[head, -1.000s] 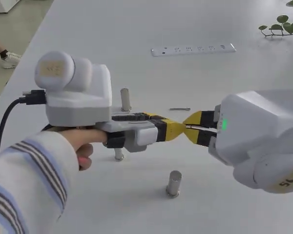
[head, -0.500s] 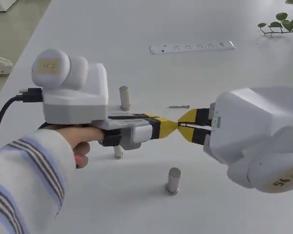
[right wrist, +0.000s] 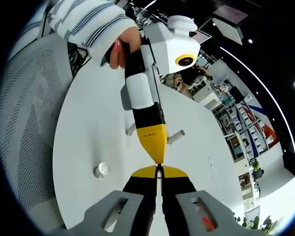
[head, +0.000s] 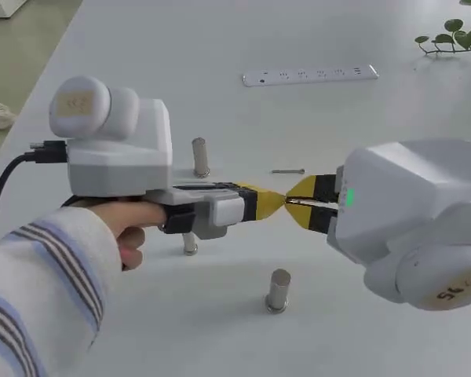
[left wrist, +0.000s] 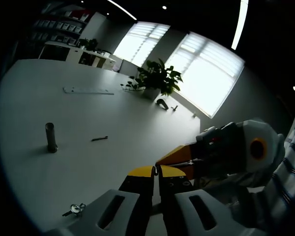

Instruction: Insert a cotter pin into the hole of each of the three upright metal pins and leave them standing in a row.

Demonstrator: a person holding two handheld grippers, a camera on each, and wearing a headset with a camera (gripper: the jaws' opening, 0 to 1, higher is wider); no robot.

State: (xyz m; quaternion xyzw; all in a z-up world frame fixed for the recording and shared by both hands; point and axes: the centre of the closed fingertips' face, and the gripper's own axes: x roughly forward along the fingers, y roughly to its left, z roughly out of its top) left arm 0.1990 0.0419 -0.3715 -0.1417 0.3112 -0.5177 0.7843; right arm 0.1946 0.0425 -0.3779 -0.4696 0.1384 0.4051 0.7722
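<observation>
My left gripper [head: 276,203] comes in from the left, held by a hand in a striped sleeve, with its yellow jaws shut. My right gripper [head: 295,202] faces it from the right, shut on a thin cotter pin [head: 308,202]. The two meet tip to tip above the table, and I cannot tell whether the left tips pinch the pin's end. Three metal pins stand upright: a far one [head: 200,157], a near one [head: 279,291], and one [head: 190,246] partly hidden under the left gripper. In the right gripper view the left gripper [right wrist: 158,158] points at my right gripper [right wrist: 158,171].
A loose cotter pin [head: 287,171] lies on the white table [head: 361,118] behind the grippers. A white power strip [head: 310,76] lies farther back, and a plant sprig [head: 447,39] is at the far right. A black cable [head: 4,200] trails off the left gripper.
The grippers stay tip to tip. Both have drifted slightly up and to the left in the picture, much like the pins, so the head camera has moved.
</observation>
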